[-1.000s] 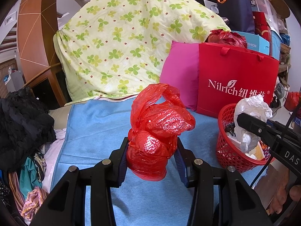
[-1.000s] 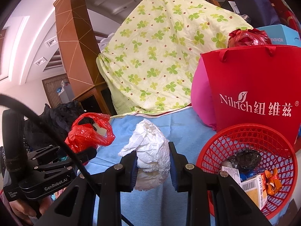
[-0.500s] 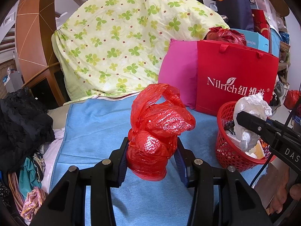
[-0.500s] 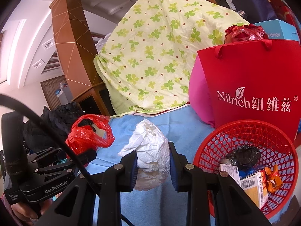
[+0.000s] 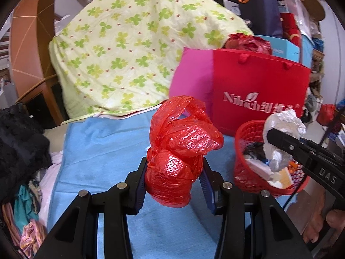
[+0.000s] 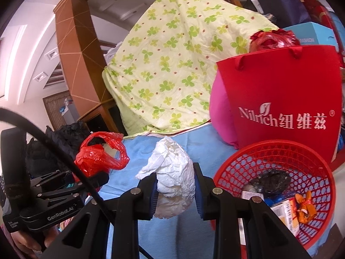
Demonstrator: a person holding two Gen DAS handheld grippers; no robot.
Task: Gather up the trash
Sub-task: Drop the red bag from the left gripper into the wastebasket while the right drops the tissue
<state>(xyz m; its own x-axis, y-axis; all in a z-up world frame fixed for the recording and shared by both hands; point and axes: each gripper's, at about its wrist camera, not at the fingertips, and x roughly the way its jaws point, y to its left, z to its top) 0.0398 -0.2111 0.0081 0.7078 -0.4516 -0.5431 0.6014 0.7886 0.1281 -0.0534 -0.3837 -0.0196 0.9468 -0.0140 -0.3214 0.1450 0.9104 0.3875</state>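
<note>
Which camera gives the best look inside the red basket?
The right wrist view: it looks down into the red basket, showing its rim and the trash inside. The left wrist view shows it side-on, partly hidden by the white wad.

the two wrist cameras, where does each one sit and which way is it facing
Left wrist: sits on the left gripper, facing a blue cloth with the red plastic bag in its grip; the right gripper enters at right.
Right wrist: sits on the right gripper, shut on crumpled white paper; the left gripper and a hand show lower left.
Shared: red basket, red Nilrich bag, clover-print quilt.
</note>
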